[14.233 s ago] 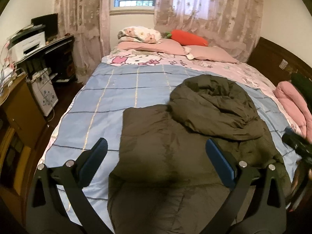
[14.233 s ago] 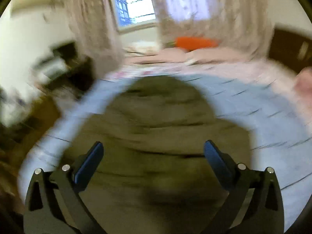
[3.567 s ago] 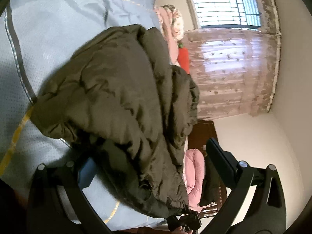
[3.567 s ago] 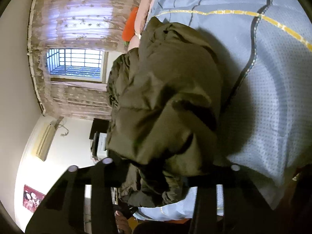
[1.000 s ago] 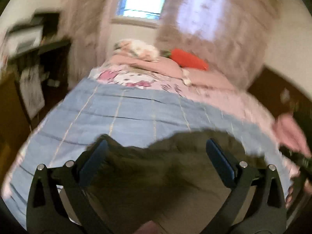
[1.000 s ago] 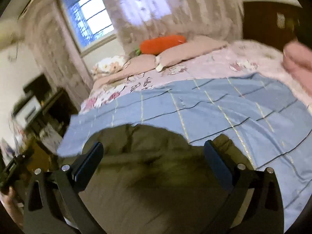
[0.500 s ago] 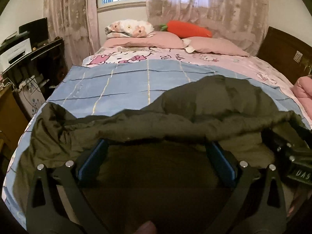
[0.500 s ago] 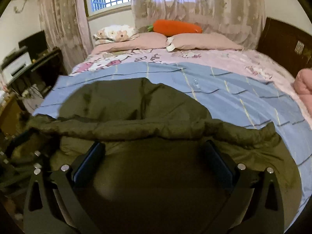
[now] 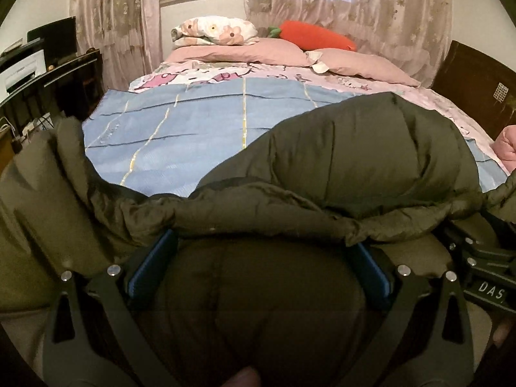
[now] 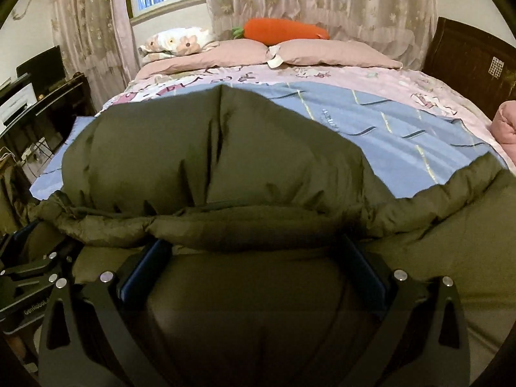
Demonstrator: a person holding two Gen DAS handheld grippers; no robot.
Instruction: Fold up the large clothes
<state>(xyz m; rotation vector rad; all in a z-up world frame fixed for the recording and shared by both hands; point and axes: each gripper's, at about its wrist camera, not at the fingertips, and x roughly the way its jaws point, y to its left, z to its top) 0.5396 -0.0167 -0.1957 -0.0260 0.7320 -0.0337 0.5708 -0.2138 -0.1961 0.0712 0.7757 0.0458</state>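
Note:
A large olive-green padded jacket (image 9: 354, 161) lies on the blue checked bedspread (image 9: 180, 129), its puffy far part bulging toward the pillows. A thick rolled edge of the jacket (image 10: 251, 225) drapes across the tips of both grippers and hides them. My left gripper (image 9: 261, 253) stands wide open, its blue pads (image 9: 150, 267) showing beneath that edge, with jacket cloth filling the gap. My right gripper (image 10: 251, 256) is equally open under the same edge. Each gripper shows at the other view's side: right gripper body (image 9: 483, 277), left gripper body (image 10: 29, 274).
Pink pillows (image 9: 258, 51), a floral pillow (image 9: 213, 30) and a carrot-shaped cushion (image 10: 283, 30) lie at the head of the bed. A dark desk with a printer (image 9: 29, 71) stands left. A dark headboard-like panel (image 10: 471, 64) and pink bedding (image 10: 506, 122) are right.
Over the last second the jacket's edge came up over both grippers' fingertips, and the views settled from blur. Since half a second ago the jacket has shifted only slightly.

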